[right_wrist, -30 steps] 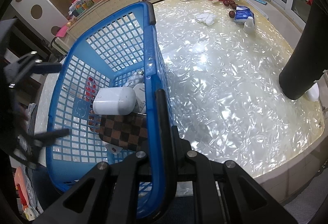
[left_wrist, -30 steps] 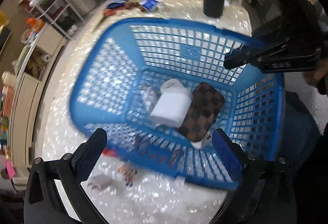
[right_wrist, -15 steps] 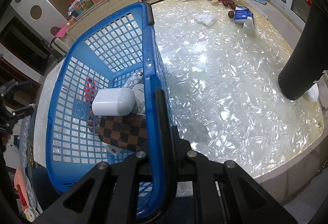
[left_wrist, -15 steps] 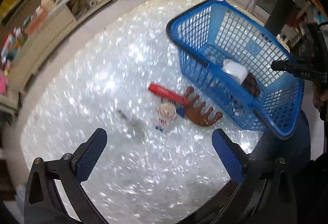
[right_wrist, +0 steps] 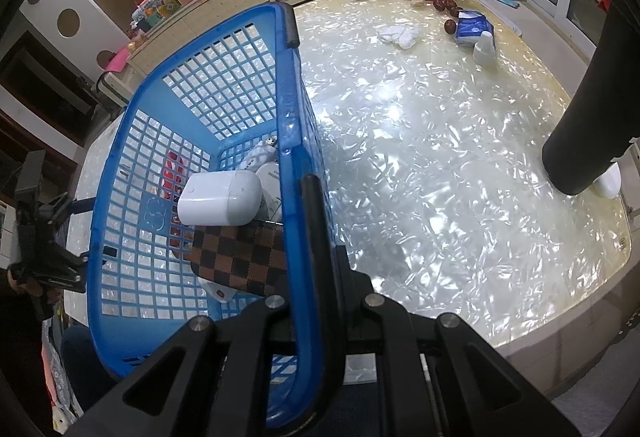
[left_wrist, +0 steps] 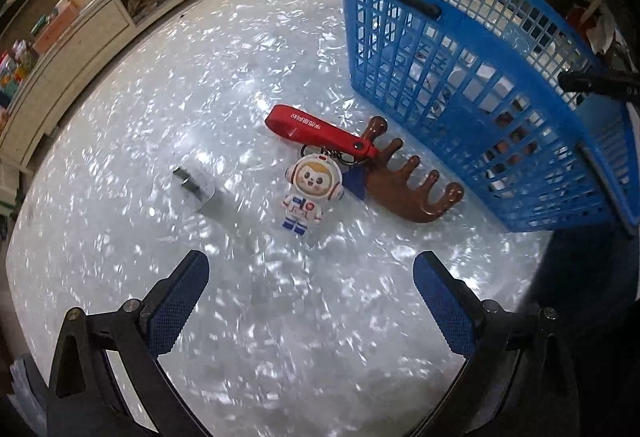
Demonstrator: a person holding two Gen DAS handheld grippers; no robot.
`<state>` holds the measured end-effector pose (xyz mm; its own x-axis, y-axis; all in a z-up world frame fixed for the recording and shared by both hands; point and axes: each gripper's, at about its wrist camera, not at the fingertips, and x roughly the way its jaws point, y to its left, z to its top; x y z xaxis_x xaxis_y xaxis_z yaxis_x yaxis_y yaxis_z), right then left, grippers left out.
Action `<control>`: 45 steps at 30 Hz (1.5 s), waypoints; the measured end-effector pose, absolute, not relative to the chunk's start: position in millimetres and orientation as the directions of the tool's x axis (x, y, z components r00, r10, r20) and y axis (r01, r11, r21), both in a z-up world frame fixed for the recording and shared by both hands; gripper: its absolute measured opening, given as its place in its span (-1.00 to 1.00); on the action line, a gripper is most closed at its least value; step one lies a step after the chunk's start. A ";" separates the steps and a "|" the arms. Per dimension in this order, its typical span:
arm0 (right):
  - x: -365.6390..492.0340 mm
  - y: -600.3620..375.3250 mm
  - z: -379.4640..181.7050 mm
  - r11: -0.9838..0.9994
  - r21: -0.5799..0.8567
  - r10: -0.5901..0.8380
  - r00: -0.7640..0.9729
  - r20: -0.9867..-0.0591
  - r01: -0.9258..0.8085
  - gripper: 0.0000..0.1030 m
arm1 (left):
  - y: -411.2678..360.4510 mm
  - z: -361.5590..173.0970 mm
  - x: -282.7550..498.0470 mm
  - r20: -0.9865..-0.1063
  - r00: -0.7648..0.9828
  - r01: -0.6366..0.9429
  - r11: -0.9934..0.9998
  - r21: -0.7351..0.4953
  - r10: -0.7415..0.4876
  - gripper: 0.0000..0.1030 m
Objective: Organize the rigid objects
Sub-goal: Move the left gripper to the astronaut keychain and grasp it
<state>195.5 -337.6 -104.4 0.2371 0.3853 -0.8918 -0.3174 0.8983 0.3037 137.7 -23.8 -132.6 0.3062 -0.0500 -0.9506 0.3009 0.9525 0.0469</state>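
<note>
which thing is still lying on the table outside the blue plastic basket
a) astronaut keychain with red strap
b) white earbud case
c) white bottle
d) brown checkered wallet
a: the astronaut keychain with red strap lies on the pearly white table next to the brown wooden comb, outside the blue plastic basket, while the white earbud case and brown checkered wallet sit inside it.

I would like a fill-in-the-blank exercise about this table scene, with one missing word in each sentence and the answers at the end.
1. The right gripper is shut on the rim of the ____ basket.
2. The astronaut keychain hangs from a ____ strap.
3. The brown comb lies on the table, ____ the basket.
4. The left gripper has its fingers ____.

Answers: blue; red; outside; open
</note>
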 end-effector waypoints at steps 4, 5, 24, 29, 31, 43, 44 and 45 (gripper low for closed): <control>195.8 -336.8 -105.1 0.900 0.295 0.377 0.234 -0.896 -0.320 -0.83 | -24.4 -148.2 144.8 -0.951 0.309 0.307 0.950 0.066 -0.034 0.99; 195.9 -336.6 -105.5 0.900 0.293 0.375 0.232 -0.897 -0.321 -0.83 | -24.9 -151.4 146.9 -0.952 0.303 0.309 0.949 0.063 -0.035 0.99; 199.2 -340.0 -110.3 0.905 0.299 0.371 0.214 -0.904 -0.303 -0.83 | -44.9 -191.1 200.0 -0.950 0.305 0.474 0.876 0.086 -0.072 0.99; 200.2 -341.6 -110.8 0.908 0.297 0.367 0.215 -0.905 -0.297 -0.83 | -46.8 -195.7 195.6 -0.948 0.294 0.530 0.846 0.058 -0.119 0.70; 200.5 -341.6 -111.3 0.908 0.298 0.366 0.215 -0.905 -0.295 -0.83 | -43.9 -195.2 194.1 -0.949 0.269 0.535 0.845 0.006 -0.163 0.49; 200.6 -341.0 -112.1 0.909 0.296 0.365 0.217 -0.905 -0.292 -0.83 | -33.8 -182.6 169.1 -0.938 0.272 0.514 0.856 -0.047 -0.215 -0.31; 200.5 -341.0 -112.2 0.909 0.296 0.364 0.217 -0.906 -0.293 -0.83 | -33.9 -182.1 166.7 -0.937 0.274 0.503 0.862 -0.053 -0.218 -0.31; 200.6 -341.1 -112.3 0.909 0.296 0.365 0.217 -0.905 -0.293 -0.83 | -34.1 -181.4 164.2 -0.936 0.276 0.494 0.867 -0.058 -0.220 -0.31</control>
